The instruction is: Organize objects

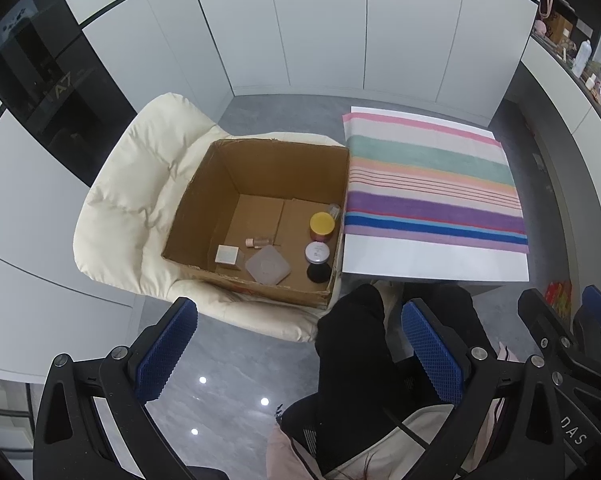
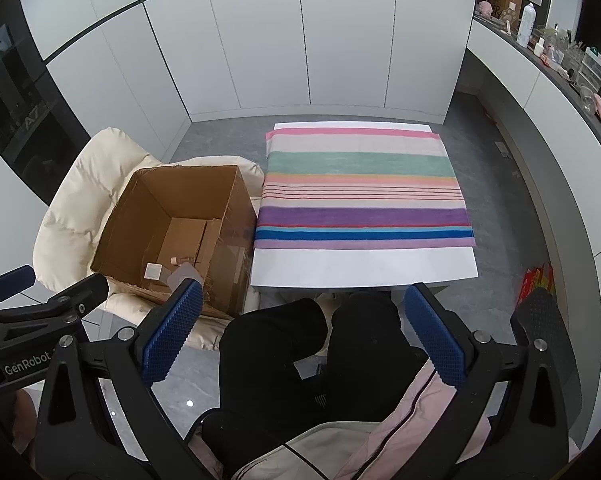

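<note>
1. Small jars, a bottle and flat cases lie in the cardboard box [image 1: 260,216] on a cream chair [image 1: 132,200].
2. The striped towel [image 2: 364,188] on the surface is bare; sorting looks nearly finished.
3. Left claw [image 1: 300,356] and right claw [image 2: 304,332] hang released, holding nothing.

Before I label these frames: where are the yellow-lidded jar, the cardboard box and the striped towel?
yellow-lidded jar [image 1: 322,222], left wrist view, on its lid.
cardboard box [image 1: 204,200], left wrist view, inner left wall.
striped towel [image 2: 360,216], right wrist view, purple stripe.

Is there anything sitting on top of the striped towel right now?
No, the striped towel lies flat and bare on the white table.
</note>
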{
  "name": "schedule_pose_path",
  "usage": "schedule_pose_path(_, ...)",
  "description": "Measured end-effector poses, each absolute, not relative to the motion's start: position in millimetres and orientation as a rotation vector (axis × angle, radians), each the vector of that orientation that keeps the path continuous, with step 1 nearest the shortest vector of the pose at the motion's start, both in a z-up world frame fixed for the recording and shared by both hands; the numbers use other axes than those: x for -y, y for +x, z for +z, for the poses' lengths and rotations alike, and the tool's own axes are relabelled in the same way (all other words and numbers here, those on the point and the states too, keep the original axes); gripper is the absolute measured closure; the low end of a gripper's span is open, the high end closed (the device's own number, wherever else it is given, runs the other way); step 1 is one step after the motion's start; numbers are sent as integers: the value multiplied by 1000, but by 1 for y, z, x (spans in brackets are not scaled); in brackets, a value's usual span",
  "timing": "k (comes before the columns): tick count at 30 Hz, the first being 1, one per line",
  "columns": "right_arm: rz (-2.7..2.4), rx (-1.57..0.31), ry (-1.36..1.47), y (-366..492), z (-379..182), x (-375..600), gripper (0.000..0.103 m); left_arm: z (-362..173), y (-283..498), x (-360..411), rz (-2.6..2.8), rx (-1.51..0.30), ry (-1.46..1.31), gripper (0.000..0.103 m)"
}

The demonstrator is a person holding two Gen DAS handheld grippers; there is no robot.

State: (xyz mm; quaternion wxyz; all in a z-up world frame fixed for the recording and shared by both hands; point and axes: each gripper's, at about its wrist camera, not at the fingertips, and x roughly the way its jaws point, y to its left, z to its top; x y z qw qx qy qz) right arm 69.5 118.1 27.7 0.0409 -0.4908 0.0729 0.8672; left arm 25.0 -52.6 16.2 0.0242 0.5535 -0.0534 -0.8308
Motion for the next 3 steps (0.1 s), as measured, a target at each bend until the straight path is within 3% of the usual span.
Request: schedule_pose_path(3,2655,-227,-1506,70,27,-119,1,16,25,51,-2570,170,1710,0)
